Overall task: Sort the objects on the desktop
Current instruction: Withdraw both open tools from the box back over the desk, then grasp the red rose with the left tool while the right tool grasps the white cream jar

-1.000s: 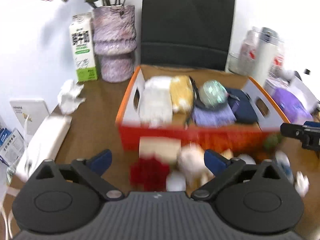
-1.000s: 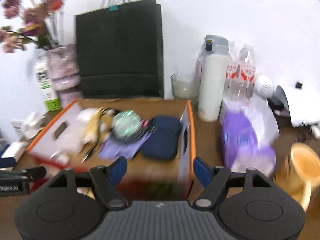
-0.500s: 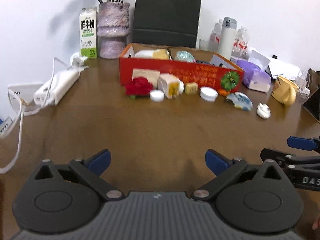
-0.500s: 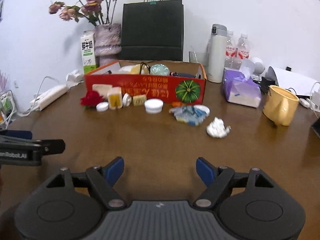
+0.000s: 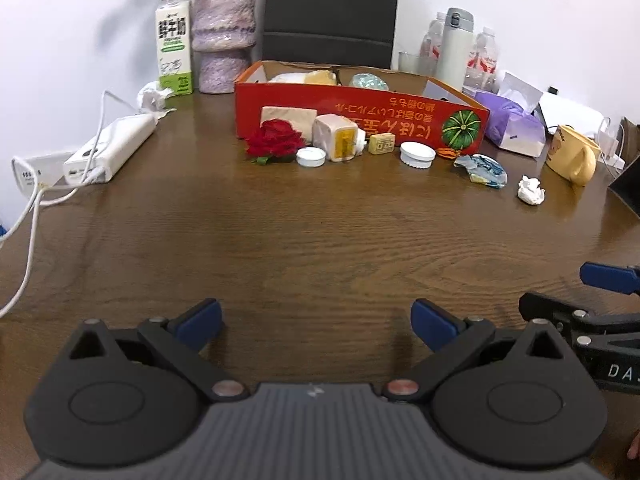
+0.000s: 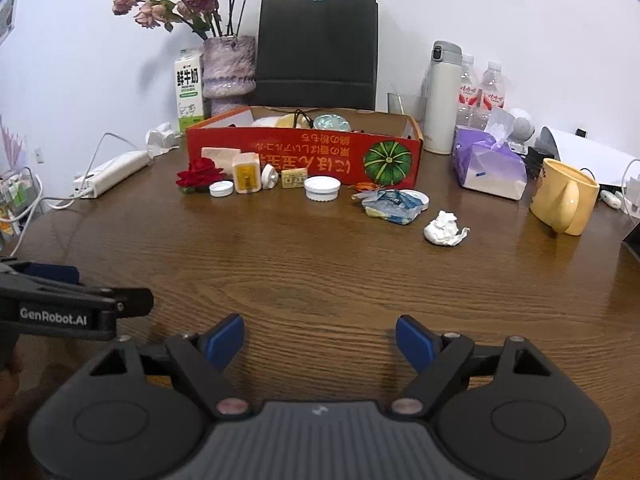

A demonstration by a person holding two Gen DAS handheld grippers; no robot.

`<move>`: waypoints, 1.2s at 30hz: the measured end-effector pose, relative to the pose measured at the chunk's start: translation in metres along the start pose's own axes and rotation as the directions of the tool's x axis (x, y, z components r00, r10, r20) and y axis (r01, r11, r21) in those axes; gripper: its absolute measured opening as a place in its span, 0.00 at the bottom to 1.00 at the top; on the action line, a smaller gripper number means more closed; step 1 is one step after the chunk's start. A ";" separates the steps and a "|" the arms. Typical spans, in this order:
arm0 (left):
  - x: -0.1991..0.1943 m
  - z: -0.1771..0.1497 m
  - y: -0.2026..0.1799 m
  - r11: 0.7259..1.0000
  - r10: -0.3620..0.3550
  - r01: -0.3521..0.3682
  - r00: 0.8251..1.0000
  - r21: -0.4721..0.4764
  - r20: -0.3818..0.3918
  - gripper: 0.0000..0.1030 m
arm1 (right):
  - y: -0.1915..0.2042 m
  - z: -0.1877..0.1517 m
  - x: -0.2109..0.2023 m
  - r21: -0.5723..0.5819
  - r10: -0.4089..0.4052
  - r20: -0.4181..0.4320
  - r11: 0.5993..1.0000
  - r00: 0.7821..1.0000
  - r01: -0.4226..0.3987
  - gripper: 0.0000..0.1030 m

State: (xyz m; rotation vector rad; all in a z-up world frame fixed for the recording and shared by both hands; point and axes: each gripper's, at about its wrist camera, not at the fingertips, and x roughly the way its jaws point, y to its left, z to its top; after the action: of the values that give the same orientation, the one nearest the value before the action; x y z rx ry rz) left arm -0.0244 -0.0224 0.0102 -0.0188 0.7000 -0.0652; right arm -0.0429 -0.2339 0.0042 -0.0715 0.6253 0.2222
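An orange box (image 5: 360,118) (image 6: 304,154) stands at the far side of the brown table and holds several items. In front of it lie a red rose (image 5: 274,141) (image 6: 199,172), white lids (image 5: 417,154) (image 6: 322,188), a small yellow-labelled box (image 5: 339,142), a tiny tan block (image 6: 292,178), a blue crumpled wrapper (image 5: 482,168) (image 6: 392,207) and a white paper ball (image 5: 531,192) (image 6: 443,229). My left gripper (image 5: 316,318) and my right gripper (image 6: 320,338) are both open and empty, low over the near table, far from the objects.
A milk carton (image 5: 174,54), purple vase (image 6: 229,70), black bag (image 6: 318,46), thermos (image 6: 443,96), water bottles, purple tissue pack (image 6: 486,164) and yellow mug (image 6: 564,196) ring the box. A white power strip with cable (image 5: 110,148) lies at the left.
Both grippers have pulled back from close to the box to the near side of the table. The objects have not moved.
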 end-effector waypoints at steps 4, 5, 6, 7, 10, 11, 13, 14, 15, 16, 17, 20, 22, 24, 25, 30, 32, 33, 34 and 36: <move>0.011 0.025 0.000 0.997 0.033 -0.038 0.997 0.064 0.077 1.00 | -0.012 0.017 0.010 0.029 0.020 0.011 0.999 1.000 -0.020 0.77; 0.018 0.034 0.001 0.995 0.066 -0.073 0.993 0.072 0.098 1.00 | -0.015 0.024 0.014 0.040 0.018 0.019 0.999 1.000 -0.019 0.73; 0.027 0.044 0.003 0.993 0.083 -0.090 0.991 0.073 0.104 1.00 | -0.019 0.032 0.020 0.050 0.023 0.025 0.998 0.999 -0.024 0.67; 0.035 0.053 0.007 0.994 0.082 -0.089 0.991 0.067 0.101 1.00 | -0.023 0.041 0.027 0.065 0.038 0.027 0.997 0.999 -0.040 0.63; 0.067 0.086 0.023 0.998 0.063 -0.065 0.994 0.023 0.087 0.97 | -0.027 0.071 0.050 0.082 0.123 0.037 0.989 0.992 -0.126 0.44; 0.080 0.097 0.028 0.997 0.072 -0.074 0.994 0.023 0.078 0.94 | -0.024 0.081 0.058 0.070 0.147 0.040 0.986 0.988 -0.150 0.41; 0.098 0.113 0.032 0.996 0.077 -0.080 0.994 0.042 0.082 0.90 | -0.017 0.103 0.077 0.039 0.193 0.046 0.980 0.980 -0.195 0.39; 0.107 0.120 0.033 0.995 0.072 -0.079 0.993 0.065 0.093 0.90 | -0.014 0.112 0.086 0.033 0.216 0.041 0.976 0.976 -0.217 0.39; 0.114 0.125 0.034 0.994 0.058 -0.067 0.993 0.088 0.099 0.89 | -0.009 0.123 0.098 0.029 0.250 0.030 0.968 0.968 -0.250 0.39; 0.121 0.128 0.036 0.994 0.033 -0.043 0.995 0.099 0.096 0.89 | -0.005 0.132 0.109 0.022 0.280 0.018 0.960 0.960 -0.281 0.39; 0.128 0.132 0.038 0.995 0.006 -0.014 0.997 0.103 0.081 0.83 | 0.000 0.139 0.118 0.016 0.306 0.011 0.952 0.952 -0.306 0.39; 0.144 0.135 0.047 0.998 -0.039 0.038 0.999 0.042 0.031 0.61 | 0.019 0.160 0.155 -0.033 0.334 -0.034 0.942 0.942 -0.335 0.39; 0.146 0.133 0.055 0.998 -0.062 0.062 0.998 0.003 0.023 0.53 | 0.029 0.170 0.177 -0.060 0.321 -0.077 0.943 0.944 -0.326 0.38; 0.146 0.131 0.061 0.998 -0.062 0.063 0.998 -0.009 0.015 0.47 | 0.033 0.178 0.196 -0.063 0.324 -0.108 0.941 0.940 -0.331 0.40; 0.145 0.130 0.063 0.998 -0.059 0.059 0.998 -0.015 0.017 0.46 | 0.034 0.180 0.201 -0.059 0.344 -0.110 0.934 0.933 -0.351 0.40; 0.141 0.129 0.066 0.999 -0.048 0.048 0.999 -0.004 0.013 0.42 | 0.040 0.180 0.223 -0.060 0.358 -0.166 0.926 0.919 -0.372 0.36; 0.137 0.129 0.069 0.998 -0.066 0.066 0.998 -0.014 0.018 0.37 | 0.038 0.178 0.224 -0.045 0.342 -0.173 0.934 0.923 -0.355 0.30; 0.134 0.129 0.071 0.997 -0.076 0.076 0.997 -0.019 0.024 0.36 | 0.036 0.177 0.219 -0.034 0.330 -0.159 0.940 0.931 -0.339 0.30; 0.131 0.130 0.072 0.996 -0.082 0.083 0.996 -0.025 0.032 0.36 | 0.031 0.176 0.214 -0.009 0.331 -0.147 0.942 0.932 -0.336 0.30; 0.123 0.131 0.073 0.995 -0.091 0.093 0.994 -0.034 0.053 0.35 | 0.012 0.174 0.190 0.076 0.376 -0.077 0.926 0.924 -0.370 0.30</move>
State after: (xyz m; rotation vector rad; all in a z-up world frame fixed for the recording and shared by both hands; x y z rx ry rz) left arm 0.1580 0.0420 0.0281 -0.0871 0.6491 -0.1400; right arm 0.2035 -0.1638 0.0330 0.0980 0.7329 0.5726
